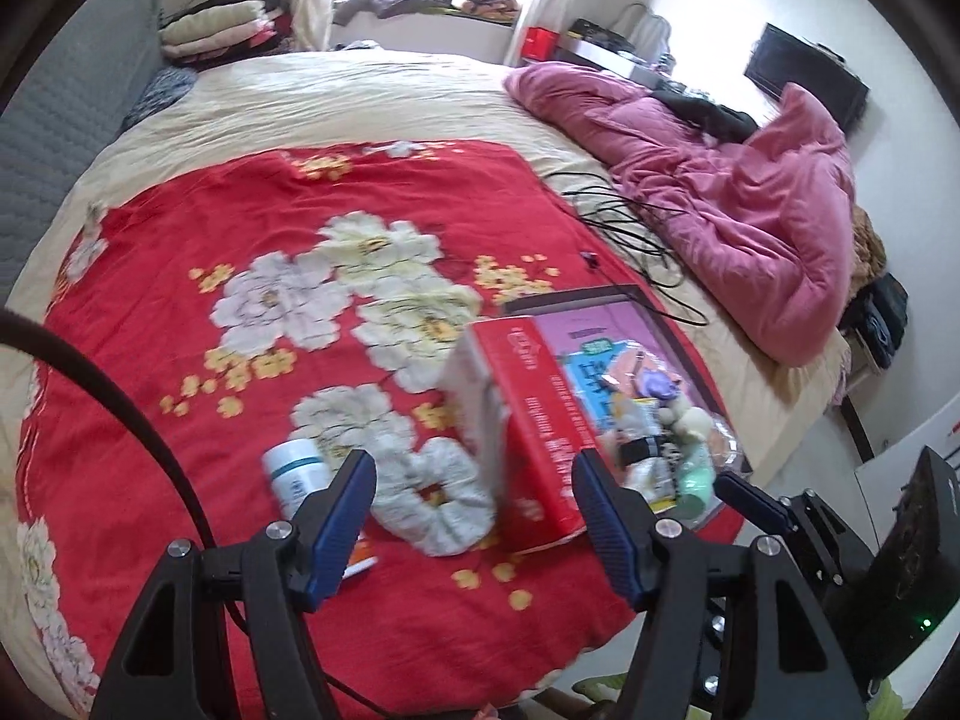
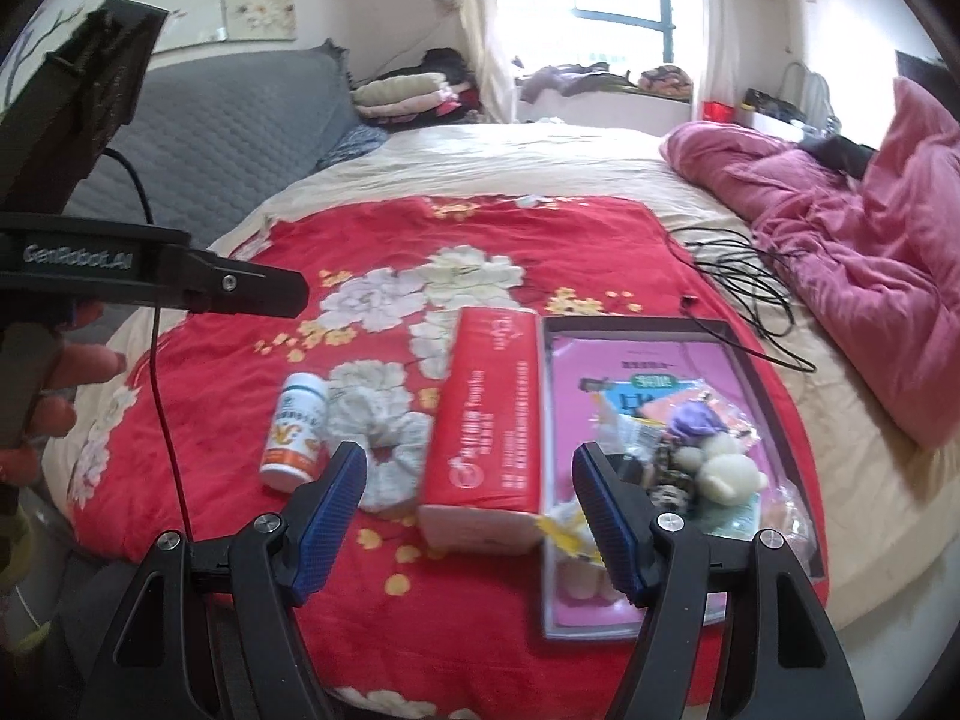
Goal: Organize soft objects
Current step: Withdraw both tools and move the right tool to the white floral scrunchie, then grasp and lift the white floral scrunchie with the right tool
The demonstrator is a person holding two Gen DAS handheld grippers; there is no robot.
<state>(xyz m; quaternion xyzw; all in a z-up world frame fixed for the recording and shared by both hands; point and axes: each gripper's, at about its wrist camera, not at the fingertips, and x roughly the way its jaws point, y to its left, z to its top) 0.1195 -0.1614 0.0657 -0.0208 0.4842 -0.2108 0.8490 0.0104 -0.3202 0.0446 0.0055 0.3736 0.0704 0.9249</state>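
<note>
Red floral bedspread (image 1: 252,192): the white scrunchie (image 1: 435,501) lies just ahead of the left tool (image 1: 474,507), between its wide, empty jaws; right tool (image 2: 468,501), also wide and empty, sits nearer the box (image 2: 744,354).

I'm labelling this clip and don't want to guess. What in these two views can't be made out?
- Scrunchie: near side behind the right gripper's finger, right wrist view.
- Bottle: lower end behind the left gripper's finger, left wrist view.
- Tray pile: blurred, items indistinct, both views.
- Red box print: too blurred to read.
</note>
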